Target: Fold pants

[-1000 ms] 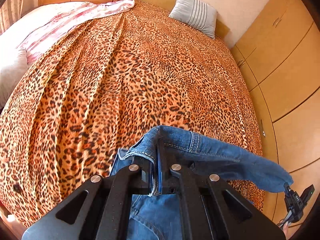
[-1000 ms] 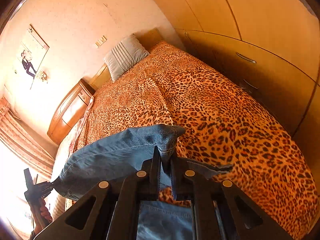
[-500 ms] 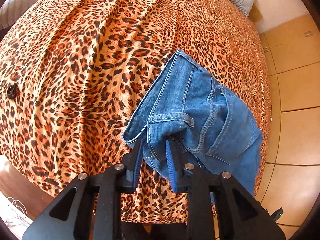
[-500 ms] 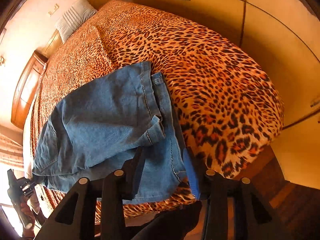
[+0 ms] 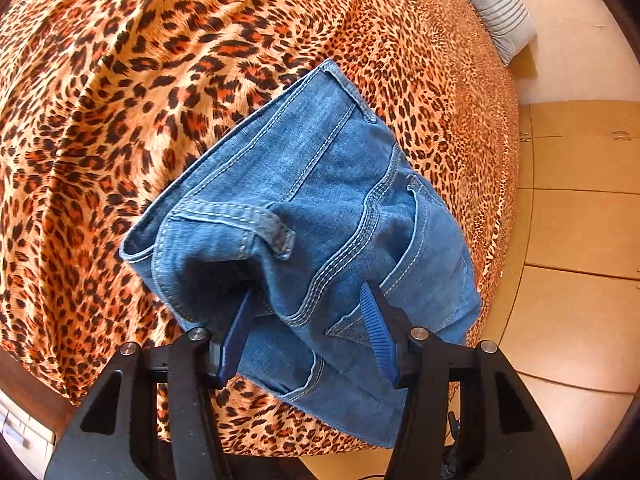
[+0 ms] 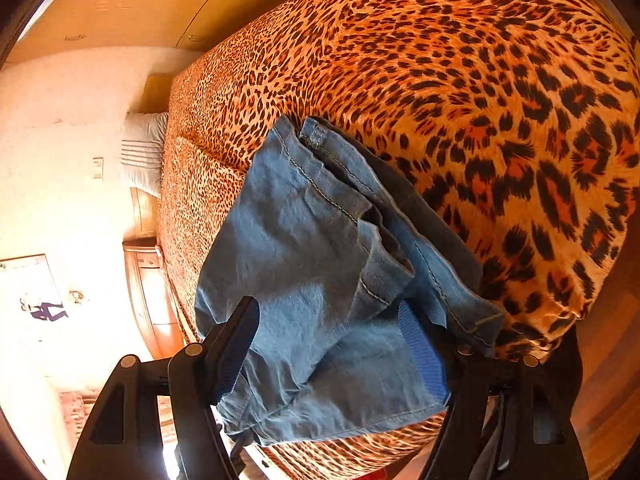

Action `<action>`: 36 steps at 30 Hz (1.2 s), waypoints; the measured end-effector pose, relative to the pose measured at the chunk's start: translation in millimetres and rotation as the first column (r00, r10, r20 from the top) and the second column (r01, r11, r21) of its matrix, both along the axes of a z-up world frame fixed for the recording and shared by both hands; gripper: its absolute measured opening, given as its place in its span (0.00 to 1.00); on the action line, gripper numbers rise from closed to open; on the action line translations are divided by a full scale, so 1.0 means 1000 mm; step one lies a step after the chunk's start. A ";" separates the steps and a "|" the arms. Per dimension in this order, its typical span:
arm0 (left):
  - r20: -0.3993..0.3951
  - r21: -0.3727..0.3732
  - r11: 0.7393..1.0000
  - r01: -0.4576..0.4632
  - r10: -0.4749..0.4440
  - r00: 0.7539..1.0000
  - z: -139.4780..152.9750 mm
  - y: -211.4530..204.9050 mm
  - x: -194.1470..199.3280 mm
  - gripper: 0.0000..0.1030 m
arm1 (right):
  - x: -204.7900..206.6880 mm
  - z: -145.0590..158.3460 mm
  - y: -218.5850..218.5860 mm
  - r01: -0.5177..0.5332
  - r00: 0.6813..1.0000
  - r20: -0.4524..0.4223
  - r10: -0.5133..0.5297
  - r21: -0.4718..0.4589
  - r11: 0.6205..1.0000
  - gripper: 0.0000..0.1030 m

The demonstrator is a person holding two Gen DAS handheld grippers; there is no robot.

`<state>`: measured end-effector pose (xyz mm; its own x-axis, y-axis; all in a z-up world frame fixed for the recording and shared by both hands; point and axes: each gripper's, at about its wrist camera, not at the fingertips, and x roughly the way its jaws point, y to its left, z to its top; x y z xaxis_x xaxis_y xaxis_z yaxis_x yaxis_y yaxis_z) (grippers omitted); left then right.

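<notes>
One pair of blue jeans (image 5: 320, 208) lay folded in a bundle near the foot edge of the bed (image 5: 120, 80), on its leopard-print cover. Two tongs stood over it. The left tongs (image 5: 306, 332) had just been opening, denim between the blue pads but not pinched. The right tongs (image 6: 332, 340) had likewise been spreading, wide apart over the hem end (image 6: 320, 280), released. One striped pillow (image 5: 500, 12) lay at the headboard end.

The blue denim jeans (image 5: 320, 216) lie folded into a compact bundle near the edge of the bed. The waistband, belt loops and a back pocket face up at one end; the hems (image 6: 460, 300) lie stacked, slightly rumpled, at the other.
</notes>
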<state>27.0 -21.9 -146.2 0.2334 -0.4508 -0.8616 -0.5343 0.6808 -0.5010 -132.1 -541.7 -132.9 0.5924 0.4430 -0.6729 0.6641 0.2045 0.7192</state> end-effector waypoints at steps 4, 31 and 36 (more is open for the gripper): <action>-0.038 0.100 0.992 0.078 -0.074 0.996 0.000 -0.016 0.037 0.12 | 0.021 -0.009 0.001 -0.024 0.999 -0.026 0.023 -0.031 0.999 0.23; -0.049 0.169 0.939 0.299 -0.295 0.954 -0.002 0.015 -0.024 0.12 | -0.038 -0.020 0.015 -0.140 0.984 -0.131 0.120 -0.156 0.978 0.11; -0.021 0.218 0.913 0.344 -0.348 0.937 0.033 0.047 -0.045 0.31 | -0.043 0.021 -0.015 -0.163 0.978 -0.175 0.110 -0.332 0.929 0.45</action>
<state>-18.3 24.7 -113.4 0.1122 -0.3110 -0.9438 -0.2382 0.9137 -0.3294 -175.4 -556.7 -111.7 0.4226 0.2388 -0.8743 0.7069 0.5169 0.4828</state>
